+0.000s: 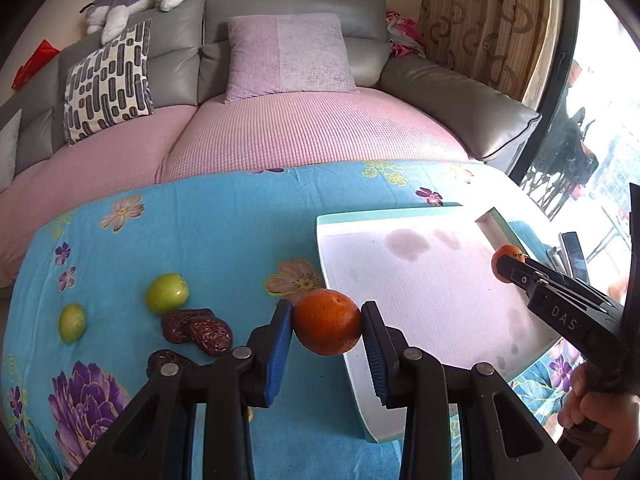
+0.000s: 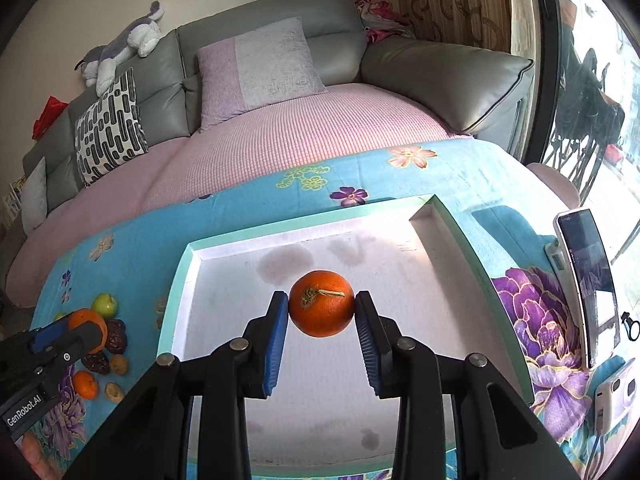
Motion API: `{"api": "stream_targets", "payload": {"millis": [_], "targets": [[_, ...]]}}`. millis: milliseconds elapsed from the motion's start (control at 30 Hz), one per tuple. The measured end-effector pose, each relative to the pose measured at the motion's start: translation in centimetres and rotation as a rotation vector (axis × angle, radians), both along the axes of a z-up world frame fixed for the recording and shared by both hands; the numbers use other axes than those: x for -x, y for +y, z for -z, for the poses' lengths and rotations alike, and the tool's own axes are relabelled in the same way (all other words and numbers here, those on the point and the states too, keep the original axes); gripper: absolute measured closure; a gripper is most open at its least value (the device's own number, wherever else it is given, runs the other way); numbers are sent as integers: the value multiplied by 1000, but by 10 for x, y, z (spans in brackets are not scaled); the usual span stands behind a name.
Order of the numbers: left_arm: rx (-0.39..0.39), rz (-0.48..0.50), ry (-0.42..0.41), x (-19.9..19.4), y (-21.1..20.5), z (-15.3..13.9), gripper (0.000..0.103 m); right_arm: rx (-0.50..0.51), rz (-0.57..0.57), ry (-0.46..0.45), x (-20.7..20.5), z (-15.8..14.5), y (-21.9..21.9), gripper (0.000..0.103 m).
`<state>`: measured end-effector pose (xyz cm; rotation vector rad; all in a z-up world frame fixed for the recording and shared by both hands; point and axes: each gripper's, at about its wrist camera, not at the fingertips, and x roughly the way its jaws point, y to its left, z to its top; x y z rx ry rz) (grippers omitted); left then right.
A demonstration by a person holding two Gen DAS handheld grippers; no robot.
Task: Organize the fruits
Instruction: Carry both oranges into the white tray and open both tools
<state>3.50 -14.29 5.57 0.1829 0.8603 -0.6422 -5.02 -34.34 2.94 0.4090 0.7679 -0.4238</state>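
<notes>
Fingers on both my grippers are clamping oranges: the right gripper (image 2: 321,308) is pinching one orange (image 2: 321,303) above the white tray (image 2: 460,216), while the left gripper (image 1: 327,326) is squeezing another orange (image 1: 327,322) just beside the tray's edge, above the flowered tabletop (image 1: 220,232). Left of those fingers, green fruits (image 1: 166,293) and red dates (image 1: 200,330) are waiting. Round skins are risking a slip or a roll off when I release.

Both tongs, left (image 1: 327,330) and right (image 2: 321,308), were black plastic with ribbed blue pads (image 1: 280,350) and round silver rivets (image 1: 243,353). White lettering read "DAS" on one body and "GenRobot.AI" on the other.
</notes>
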Motion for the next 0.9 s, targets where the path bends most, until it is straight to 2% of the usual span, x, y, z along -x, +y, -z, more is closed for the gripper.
{"api": "stream_targets", "payload": {"millis": [200, 367, 800, 900], "targets": [[-20, 79, -7, 2, -34, 14, 66, -5, 91, 17, 7, 19, -34, 67], [-28, 127, -15, 3, -55, 24, 66, 0, 116, 30, 11, 29, -44, 67], [-46, 174, 49, 11, -73, 75, 66, -25, 144, 93, 12, 49, -56, 67], [-41, 177, 47, 11, -71, 74, 66, -36, 156, 118, 12, 57, -59, 67]]}}
